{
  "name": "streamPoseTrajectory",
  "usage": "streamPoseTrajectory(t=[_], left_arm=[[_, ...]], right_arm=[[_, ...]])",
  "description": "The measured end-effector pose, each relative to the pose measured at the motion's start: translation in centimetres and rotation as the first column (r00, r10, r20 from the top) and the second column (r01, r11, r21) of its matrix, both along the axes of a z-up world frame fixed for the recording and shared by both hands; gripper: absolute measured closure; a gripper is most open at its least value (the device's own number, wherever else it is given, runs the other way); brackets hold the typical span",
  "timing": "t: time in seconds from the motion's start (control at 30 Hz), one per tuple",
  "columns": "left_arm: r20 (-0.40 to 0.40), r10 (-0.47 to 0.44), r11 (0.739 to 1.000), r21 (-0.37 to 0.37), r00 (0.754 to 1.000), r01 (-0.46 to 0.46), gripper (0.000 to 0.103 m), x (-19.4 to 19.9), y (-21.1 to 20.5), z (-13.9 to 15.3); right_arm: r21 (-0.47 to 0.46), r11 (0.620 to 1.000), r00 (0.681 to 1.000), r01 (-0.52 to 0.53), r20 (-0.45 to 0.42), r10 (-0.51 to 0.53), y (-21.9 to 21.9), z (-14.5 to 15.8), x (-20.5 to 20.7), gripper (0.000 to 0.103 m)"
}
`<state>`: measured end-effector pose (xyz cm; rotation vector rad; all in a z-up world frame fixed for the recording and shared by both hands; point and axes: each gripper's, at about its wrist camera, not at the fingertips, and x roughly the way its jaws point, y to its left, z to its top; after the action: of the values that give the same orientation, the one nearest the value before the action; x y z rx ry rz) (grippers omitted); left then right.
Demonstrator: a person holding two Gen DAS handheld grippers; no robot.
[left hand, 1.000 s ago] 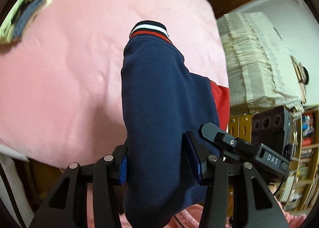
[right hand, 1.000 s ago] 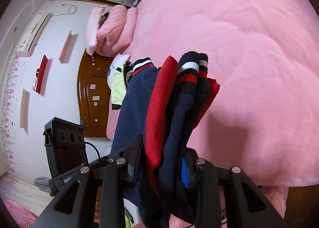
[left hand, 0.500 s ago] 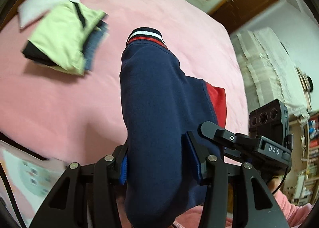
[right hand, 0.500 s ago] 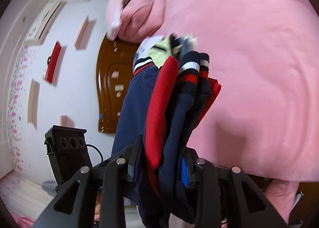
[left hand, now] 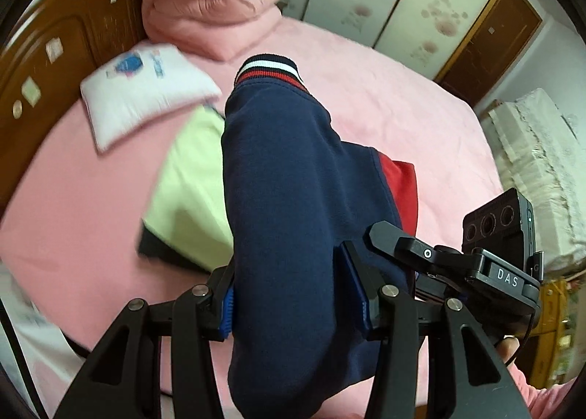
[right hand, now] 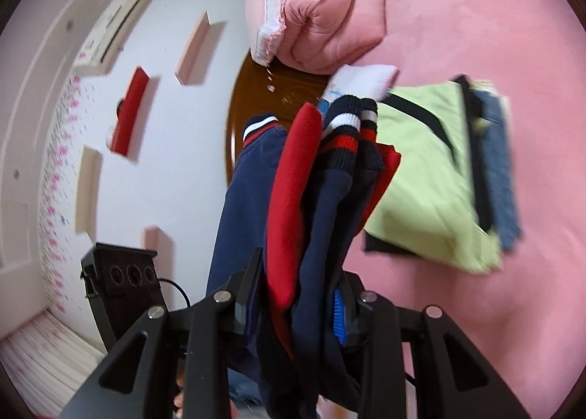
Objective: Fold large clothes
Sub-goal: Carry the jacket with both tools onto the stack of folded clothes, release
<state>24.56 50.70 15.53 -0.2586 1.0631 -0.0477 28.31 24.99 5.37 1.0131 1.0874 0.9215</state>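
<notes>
While above pink bed (left hand: 384, 96), both claws clamped on folded sweater (left hand: 289, 199).

Both wrist views looked close along folded clothing toward the headboard (left hand: 55, 52); each shared the pink bed (left hand: 384, 89) and green garment (right hand: 421, 170) before it.

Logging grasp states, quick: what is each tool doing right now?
Left tool: closed on the navy garment.
Right tool: closed on the same garment.

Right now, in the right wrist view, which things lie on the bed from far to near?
Folded pink quilt → white pillow → stack of folded clothes with a light green piece on top.
</notes>
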Motion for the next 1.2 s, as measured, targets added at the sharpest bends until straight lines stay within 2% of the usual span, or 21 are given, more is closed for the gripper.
streamPoseTrajectory(t=[0.13,0.23,0.3,0.33,0.4,0.43,0.47,0.5,0.6,0.67,0.73,0.77,0.83,0.9,0.93,1.0,1.07,1.13,1.2], left_arm=[[0.033,0.001,1.000,0.024,0.999,-0.001,0.056,4.7,2.9,-1.4],[0.080,-0.030,0.998,0.050,0.996,0.026,0.054,8.1,4.2,-5.4],[0.095,-0.036,0.999,0.033,0.995,0.033,0.054,9.9,5.0,-9.9],[0.089,-0.049,0.998,0.036,0.995,0.045,0.054,10.8,5.5,-12.9],[0.020,-0.084,0.992,0.097,0.996,0.082,0.055,12.3,5.5,-18.2],[-0.066,-0.082,0.981,0.173,0.994,0.092,0.063,13.3,5.5,-21.4],[-0.116,-0.081,0.970,0.218,0.990,0.105,0.064,13.9,5.3,-23.3],[-0.107,-0.104,0.967,0.222,0.989,0.126,0.064,13.8,5.2,-24.5],[-0.032,-0.080,0.975,0.205,0.996,0.085,0.062,13.0,5.1,-24.3],[-0.029,-0.055,0.975,0.212,0.998,0.060,0.060,12.7,4.7,-24.2],[-0.030,-0.030,0.967,0.252,0.999,0.037,0.047,13.1,4.6,-24.1],[-0.036,-0.015,0.962,0.270,0.999,0.025,0.045,12.7,4.2,-23.9],[-0.057,0.021,0.957,0.290,0.998,-0.004,0.042,12.0,3.6,-23.1],[-0.070,0.067,0.946,0.322,0.995,-0.041,0.035,10.5,2.8,-22.2],[-0.069,0.079,0.941,0.334,0.994,-0.051,0.031,9.8,2.3,-21.7],[-0.073,0.107,0.931,0.358,0.992,-0.074,0.026,7.5,1.0,-20.8],[-0.083,0.138,0.923,0.372,0.987,-0.097,0.023,5.0,-0.4,-20.3],[-0.112,0.149,0.932,0.348,0.983,-0.102,0.022,1.8,-2.2,-20.2],[-0.157,0.144,0.949,0.301,0.977,-0.092,0.022,-1.0,-3.8,-20.8]], right_arm=[[0.022,0.999,0.998,0.035,0.046,-0.036,3.6,-0.9,4.9,0.072],[0.023,0.996,0.995,0.087,0.044,-0.088,5.1,-3.7,7.2,0.072],[-0.013,0.991,0.987,0.136,0.084,-0.134,5.8,-7.0,8.3,0.072],[-0.053,0.984,0.981,0.171,0.104,-0.165,6.3,-9.4,8.8,0.072],[-0.138,0.968,0.976,0.210,0.095,-0.198,7.0,-13.0,9.5,0.072],[-0.232,0.950,0.977,0.209,0.083,-0.194,7.8,-15.3,9.9,0.072],[-0.304,0.934,0.982,0.189,0.072,-0.175,8.4,-16.8,10.2,0.072],[-0.365,0.918,0.988,0.157,0.059,-0.145,9.0,-18.2,10.5,0.071],[-0.372,0.914,0.987,0.160,0.086,-0.138,8.6,-19.1,10.0,0.067],[-0.405,0.906,0.991,0.124,0.096,-0.093,8.5,-18.7,10.1,0.062],[-0.430,0.901,0.995,0.064,0.092,-0.027,8.3,-18.4,10.1,0.058],[-0.445,0.894,0.996,0.050,0.085,-0.014,8.2,-18.1,10.0,0.056],[-0.484,0.875,0.998,0.024,0.068,0.010,7.8,-17.3,9.9,0.043],[-0.552,0.834,0.995,0.002,0.087,0.055,7.3,-15.7,9.2,0.032],[-0.610,0.792,0.990,0.016,0.121,0.074,6.7,-14.6,8.3,0.026],[-0.691,0.722,0.982,0.046,0.165,0.095,5.8,-13.1,7.2,0.019],[-0.774,0.630,0.977,0.058,0.173,0.123,4.1,-12.4,5.3,0.017],[-0.842,0.538,0.977,0.037,0.143,0.156,2.2,-12.2,3.0,0.013],[-0.870,0.492,0.978,0.017,0.116,0.171,0.1,-12.1,0.4,0.009]])
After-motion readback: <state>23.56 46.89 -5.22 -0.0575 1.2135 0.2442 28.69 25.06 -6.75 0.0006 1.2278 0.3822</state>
